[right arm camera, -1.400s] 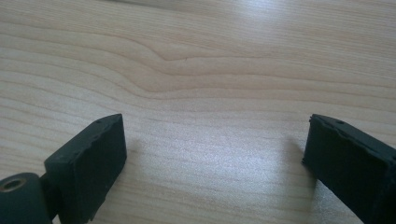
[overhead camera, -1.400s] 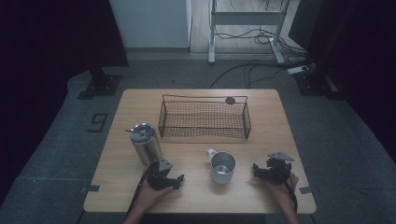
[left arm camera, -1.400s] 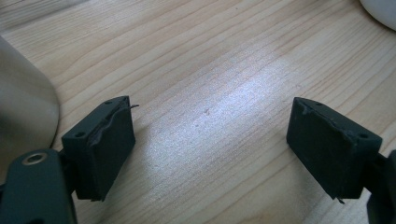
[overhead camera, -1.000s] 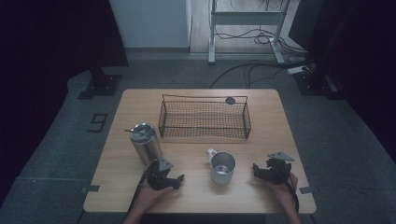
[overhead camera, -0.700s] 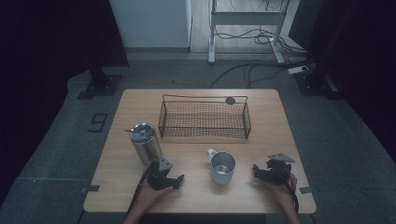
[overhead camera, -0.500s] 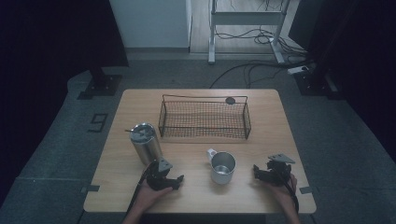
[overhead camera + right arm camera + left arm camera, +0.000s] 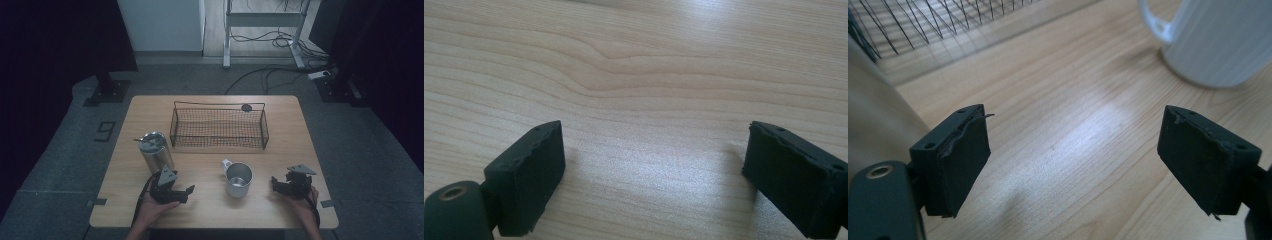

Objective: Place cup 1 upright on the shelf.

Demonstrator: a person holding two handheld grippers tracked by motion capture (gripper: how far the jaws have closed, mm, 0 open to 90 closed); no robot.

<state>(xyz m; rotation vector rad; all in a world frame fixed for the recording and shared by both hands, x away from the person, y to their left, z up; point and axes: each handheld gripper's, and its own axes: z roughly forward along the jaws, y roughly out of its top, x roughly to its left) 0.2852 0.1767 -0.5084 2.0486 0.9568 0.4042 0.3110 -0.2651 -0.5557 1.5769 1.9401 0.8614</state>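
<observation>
On the table [image 7: 300,125], a wire basket [image 7: 218,125], a steel tumbler [image 7: 155,151] and a mug [image 7: 238,178] are seen. The left gripper [image 7: 187,190], jaws wide and empty, having just been opening, is aimed toward the mug; the right gripper [image 7: 275,182] is likewise wide, empty. An approach is judged underway; closing around the mug is called for.

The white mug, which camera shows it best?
The high view: the whole mug shows there, open top and handle, standing on the table in front of the wire basket. The left gripper view catches its handle and part of its side. The right gripper view shows bare tabletop.
</observation>
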